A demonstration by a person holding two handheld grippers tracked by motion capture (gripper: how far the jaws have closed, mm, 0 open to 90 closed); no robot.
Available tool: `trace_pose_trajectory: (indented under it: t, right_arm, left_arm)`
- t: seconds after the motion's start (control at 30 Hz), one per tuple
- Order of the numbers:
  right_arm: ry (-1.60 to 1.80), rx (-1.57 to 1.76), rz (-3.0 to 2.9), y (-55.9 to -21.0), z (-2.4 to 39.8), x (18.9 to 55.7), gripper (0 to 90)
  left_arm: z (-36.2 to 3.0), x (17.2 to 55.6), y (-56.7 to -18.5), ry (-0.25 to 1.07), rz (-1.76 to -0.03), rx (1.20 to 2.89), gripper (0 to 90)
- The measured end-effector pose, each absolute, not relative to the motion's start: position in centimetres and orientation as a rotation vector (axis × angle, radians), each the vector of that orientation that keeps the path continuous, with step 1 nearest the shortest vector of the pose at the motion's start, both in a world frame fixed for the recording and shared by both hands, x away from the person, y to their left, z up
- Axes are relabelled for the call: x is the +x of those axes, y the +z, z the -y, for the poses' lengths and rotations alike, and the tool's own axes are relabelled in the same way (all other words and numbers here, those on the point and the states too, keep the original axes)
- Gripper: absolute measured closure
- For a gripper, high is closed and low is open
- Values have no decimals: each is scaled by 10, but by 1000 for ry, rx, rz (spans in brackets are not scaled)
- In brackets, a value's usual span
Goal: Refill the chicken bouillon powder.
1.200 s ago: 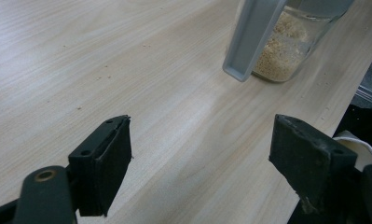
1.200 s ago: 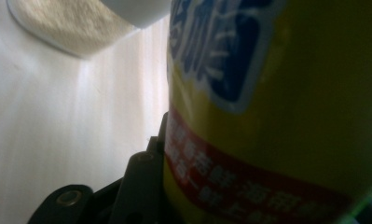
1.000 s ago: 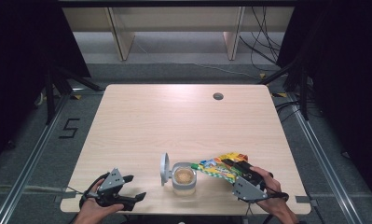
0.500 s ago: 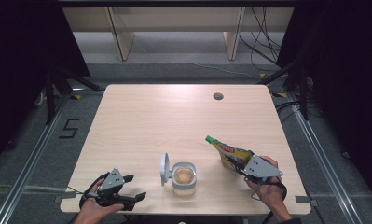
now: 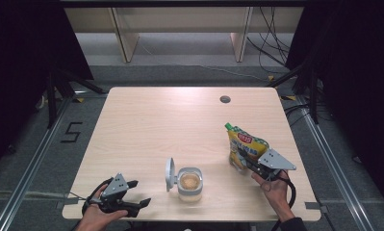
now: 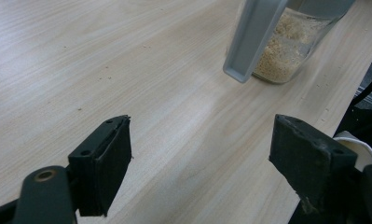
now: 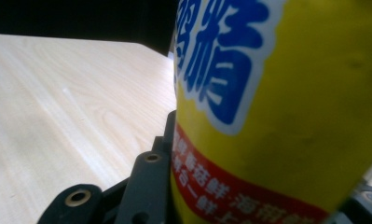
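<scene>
A pale wooden table (image 5: 156, 125) holds two things: one yellow snack pouch (image 5: 244, 147) with a green top corner, and one clear jar (image 5: 189, 183) of tan grains, its grey lid (image 5: 170, 174) flipped up on the left. There are two grippers. The right gripper (image 5: 251, 163) is clamped on the pouch's lower part, holding it upright near the table's right side — whether its base touches the wood is hard to tell. The left gripper (image 5: 139, 201) rests at the front left edge, jaws wide apart and empty — the jar stands near, untouched.
</scene>
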State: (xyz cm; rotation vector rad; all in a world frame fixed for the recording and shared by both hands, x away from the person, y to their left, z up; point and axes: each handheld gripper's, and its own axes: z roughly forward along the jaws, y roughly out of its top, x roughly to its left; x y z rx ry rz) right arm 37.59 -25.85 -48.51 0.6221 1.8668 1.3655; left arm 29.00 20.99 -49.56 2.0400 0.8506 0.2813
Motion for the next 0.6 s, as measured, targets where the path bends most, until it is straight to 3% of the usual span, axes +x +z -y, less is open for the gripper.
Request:
trace_pose_trajectory:
  t: [0.6]
  right_arm:
    - [1389,708,-1882,-495,261,375,704]
  left_arm:
    - [-212,291,-495,311,-815,2049,201]
